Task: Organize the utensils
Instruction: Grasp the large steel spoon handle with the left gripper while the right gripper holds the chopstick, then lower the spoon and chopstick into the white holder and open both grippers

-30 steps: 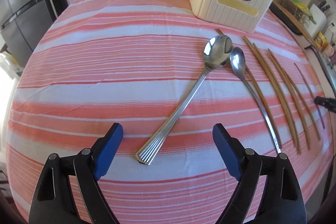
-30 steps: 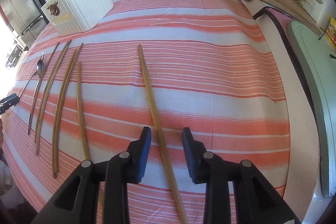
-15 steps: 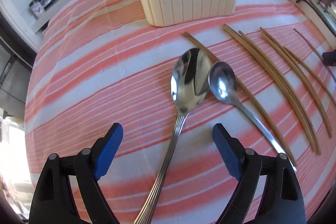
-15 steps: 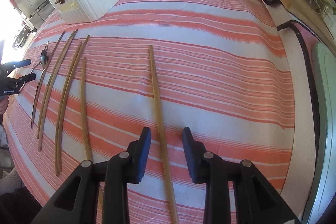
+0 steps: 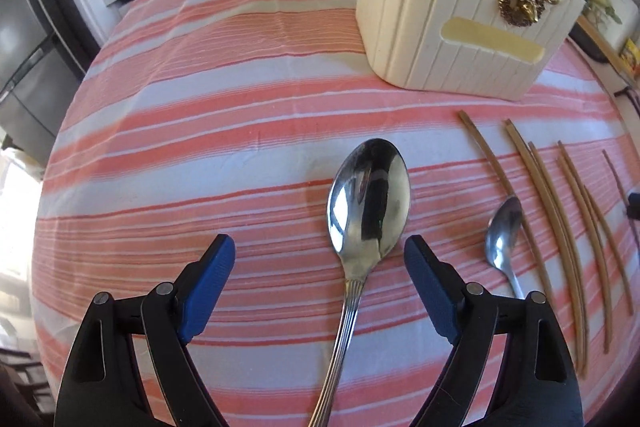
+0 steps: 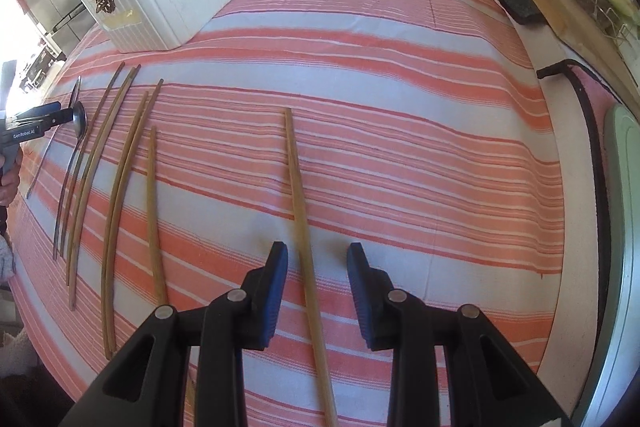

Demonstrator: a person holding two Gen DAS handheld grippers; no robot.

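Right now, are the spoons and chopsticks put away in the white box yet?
Not yet. Nothing shows as put away: the big spoon, the small spoon and the chopsticks all lie on the striped cloth, outside the white box. The left gripper is open around the big spoon's neck, and the right gripper is open around one lone chopstick. Everything still needs putting in.

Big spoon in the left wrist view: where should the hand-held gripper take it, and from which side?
Grip the big spoon on its narrow ribbed handle just below the bowl, coming down from above. It lies flat between the open fingers of the left hand-held gripper, and the bowl is too wide and rounded to pinch.
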